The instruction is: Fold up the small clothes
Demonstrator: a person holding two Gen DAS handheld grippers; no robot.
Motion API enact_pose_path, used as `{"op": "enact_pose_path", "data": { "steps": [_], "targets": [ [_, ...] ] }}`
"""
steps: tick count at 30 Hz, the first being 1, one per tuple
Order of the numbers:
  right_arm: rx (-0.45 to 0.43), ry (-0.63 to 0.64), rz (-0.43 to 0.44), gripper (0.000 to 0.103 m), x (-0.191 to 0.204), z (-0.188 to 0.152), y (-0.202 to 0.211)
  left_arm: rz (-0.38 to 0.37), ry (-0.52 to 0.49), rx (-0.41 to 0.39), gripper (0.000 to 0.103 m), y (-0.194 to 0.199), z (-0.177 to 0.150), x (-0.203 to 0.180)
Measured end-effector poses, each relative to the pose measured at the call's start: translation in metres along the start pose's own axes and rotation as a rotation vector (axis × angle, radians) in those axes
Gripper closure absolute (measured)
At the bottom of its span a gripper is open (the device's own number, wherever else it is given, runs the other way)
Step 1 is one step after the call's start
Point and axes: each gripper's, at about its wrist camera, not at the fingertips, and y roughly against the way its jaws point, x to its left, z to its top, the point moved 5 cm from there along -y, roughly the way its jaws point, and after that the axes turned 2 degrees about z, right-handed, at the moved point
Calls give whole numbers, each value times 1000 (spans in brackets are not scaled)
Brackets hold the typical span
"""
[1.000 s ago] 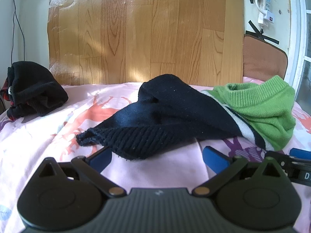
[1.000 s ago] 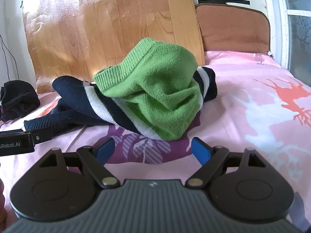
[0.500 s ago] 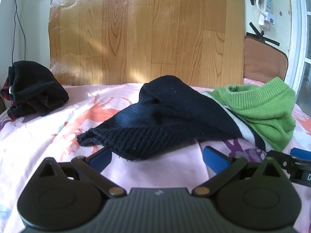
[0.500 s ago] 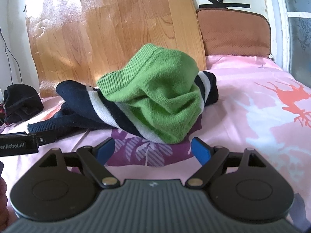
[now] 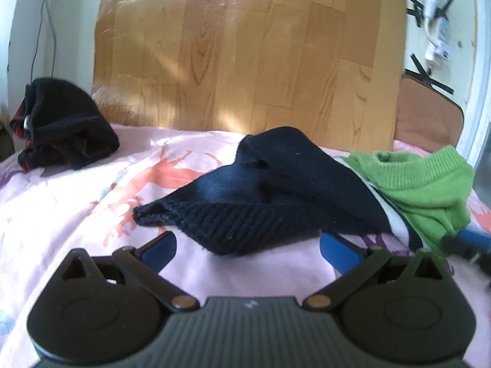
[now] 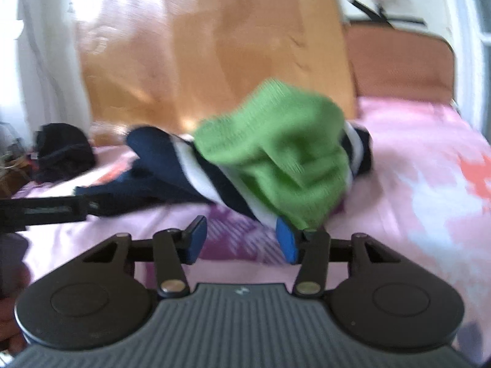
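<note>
The pink bed (image 5: 76,202) carries a crumpled sweater (image 5: 276,190), navy toward the left hand-held gripper (image 5: 247,247), green toward the right hand-held gripper (image 6: 242,239). Only the left view shows the sweater's ribbed navy hem clearly, lying just ahead of spread, released jaws. The blurred right view shows the green part touching its right pad, jaws open, narrower.
</note>
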Motion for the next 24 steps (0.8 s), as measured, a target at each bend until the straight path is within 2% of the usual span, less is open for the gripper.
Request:
{"op": "enact_pose_path", "data": {
  "steps": [3,5,8,11,14,15,16,17,20,21,23,24],
  "targets": [
    [-92,108,-10,50,8,29,7,-3,35,13,0,-3,1,6],
    [-96,151,-4,49,10,42,0,-3,49,14,0,-3,1,9],
    [-59,238,-32,48,12,51,-23,-2,66,7,0,-2,1,13],
    [14,268,-48,39,5,49,-47,-4,77,6,0,-1,1,14],
    [72,359,-100,41,2,38,-65,-5,82,14,0,-2,1,15],
    [73,407,-124,48,2,34,-66,-5,84,13,0,-2,1,15],
    [66,447,-159,77,1,32,-65,-5,85,12,0,-1,1,15],
    [57,483,-219,93,-4,34,-63,-6,85,11,0,-1,1,15],
    [4,398,-306,97,-34,48,-46,-15,72,8,0,-1,1,14],
    [-14,366,-365,97,-50,54,-38,-34,64,8,0,0,2,12],
    [-13,282,-436,97,-81,61,-28,-62,27,5,0,-1,6,8],
    [2,228,-455,101,-97,64,-22,-56,4,-3,0,-1,9,7]
  ]
}}
